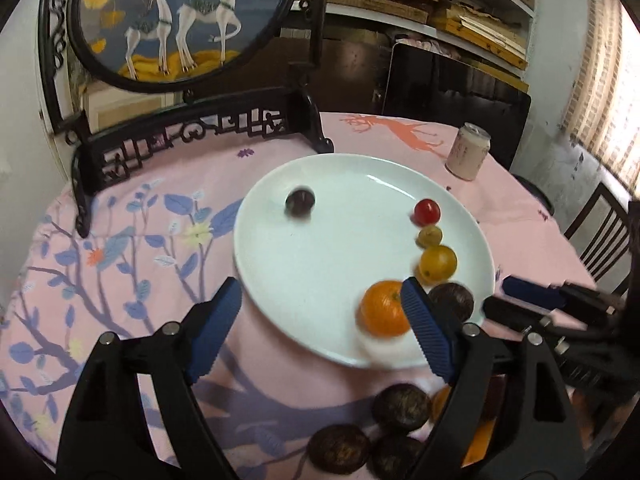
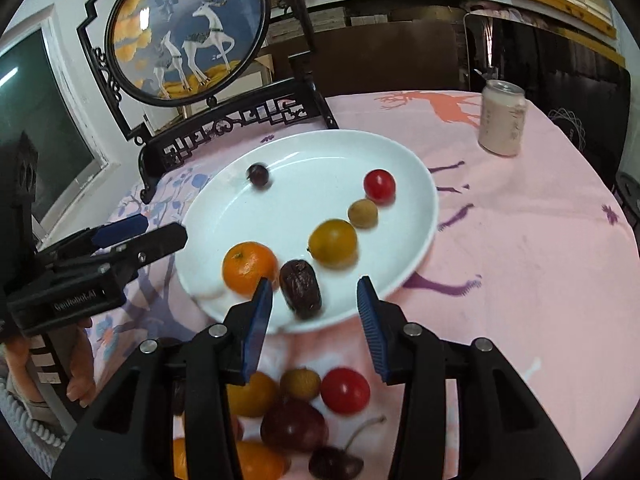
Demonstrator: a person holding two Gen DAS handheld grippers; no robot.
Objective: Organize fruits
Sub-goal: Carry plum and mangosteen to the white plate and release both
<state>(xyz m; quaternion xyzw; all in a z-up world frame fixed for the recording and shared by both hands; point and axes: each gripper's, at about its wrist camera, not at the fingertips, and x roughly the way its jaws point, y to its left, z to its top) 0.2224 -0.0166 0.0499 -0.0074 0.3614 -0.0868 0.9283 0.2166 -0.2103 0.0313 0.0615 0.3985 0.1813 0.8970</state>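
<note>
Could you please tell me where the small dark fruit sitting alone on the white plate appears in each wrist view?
Left wrist: small dark fruit on the plate's upper-left part.
Right wrist: small dark fruit near the plate's far-left rim.
Shared landmark: pink can beyond the plate, upper right.

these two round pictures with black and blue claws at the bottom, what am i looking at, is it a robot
No robot: a person holds a hand-held tool in each hand, with a camera on each looking along its two blue-padded fingers. One picture is from the left tool, the other from the right tool. Both are open and hold nothing.

On the pink tablecloth sits a white plate with an orange, a date, a yellow fruit, a red tomato and a dark grape. More fruit lies loose beside the plate, nearer the cameras.
</note>
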